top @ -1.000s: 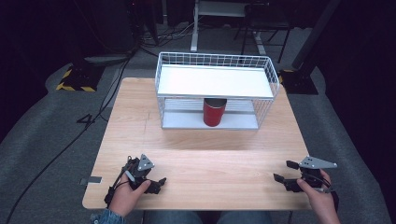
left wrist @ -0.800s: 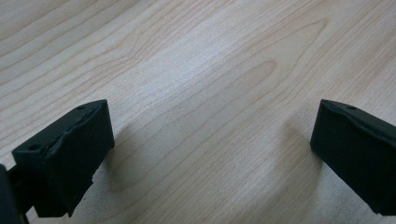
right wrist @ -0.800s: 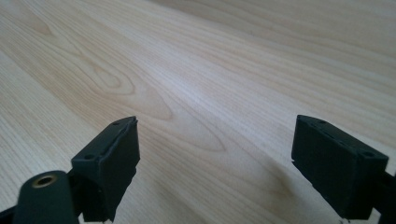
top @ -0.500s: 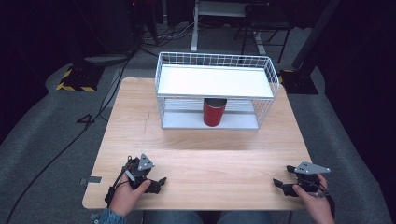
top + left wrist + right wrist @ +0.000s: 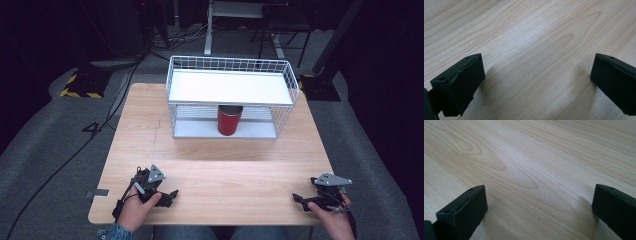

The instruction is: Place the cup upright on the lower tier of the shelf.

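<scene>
High view: taken from above the near edge, facing forward and down across the whole wooden table (image 5: pixel 215 165) to the wire rack (image 5: pixel 230 95) at its far side. Left gripper view: set very close above the tabletop (image 5: pixel 536 50), looking along two black jaws spread wide at the lower corners, bare wood grain between them. Right gripper view: likewise close, angled down onto the tabletop (image 5: pixel 536 165). Shared by all three: the near table surface.

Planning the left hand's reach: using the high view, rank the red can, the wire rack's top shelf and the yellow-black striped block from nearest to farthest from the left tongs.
1. Red can, lower shelf, ahead right.
2. Yellow-black striped block, on the floor, far left, and the wire rack's top shelf, above the can: too close to call.

Left tongs sit at the table's near edge.
</scene>
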